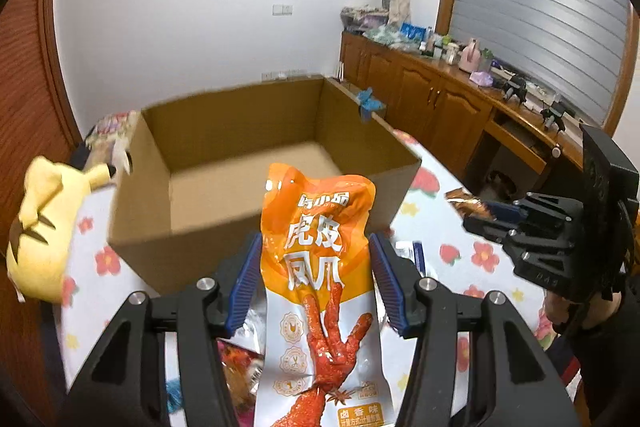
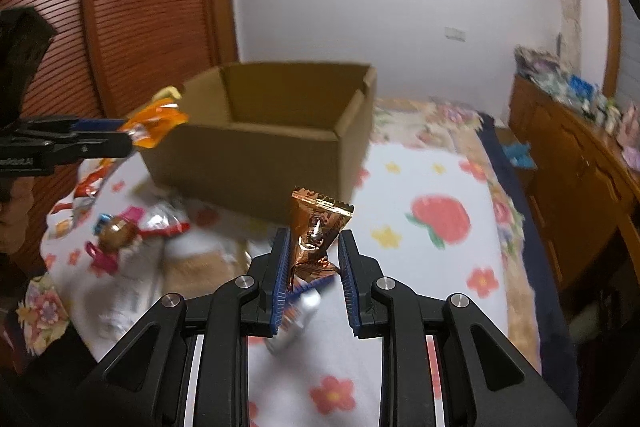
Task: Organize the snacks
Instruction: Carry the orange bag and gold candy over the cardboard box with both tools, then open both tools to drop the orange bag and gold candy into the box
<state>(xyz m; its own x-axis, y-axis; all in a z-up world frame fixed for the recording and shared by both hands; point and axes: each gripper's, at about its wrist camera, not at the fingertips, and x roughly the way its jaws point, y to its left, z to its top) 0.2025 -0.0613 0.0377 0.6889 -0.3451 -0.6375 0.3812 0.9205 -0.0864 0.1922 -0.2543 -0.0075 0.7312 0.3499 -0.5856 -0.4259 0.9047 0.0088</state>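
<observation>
My left gripper (image 1: 316, 263) is shut on an orange and white chicken-feet snack packet (image 1: 320, 291) and holds it up just in front of the open cardboard box (image 1: 224, 215). The box's inside looks empty. My right gripper (image 2: 313, 263) is shut on a small copper-foil snack packet (image 2: 318, 227), held above the bed short of the box (image 2: 256, 155). The right gripper with its packet shows at the right of the left wrist view (image 1: 480, 217). The left gripper and orange packet (image 2: 154, 125) show at the left of the right wrist view.
The box stands on a bed with a white flower-print cover (image 2: 420, 187). Loose snacks (image 2: 120, 231) lie on the cover left of the box. A yellow plush toy (image 1: 44, 223) lies at the box's left. A wooden cabinet (image 1: 432, 99) with clutter runs along the right.
</observation>
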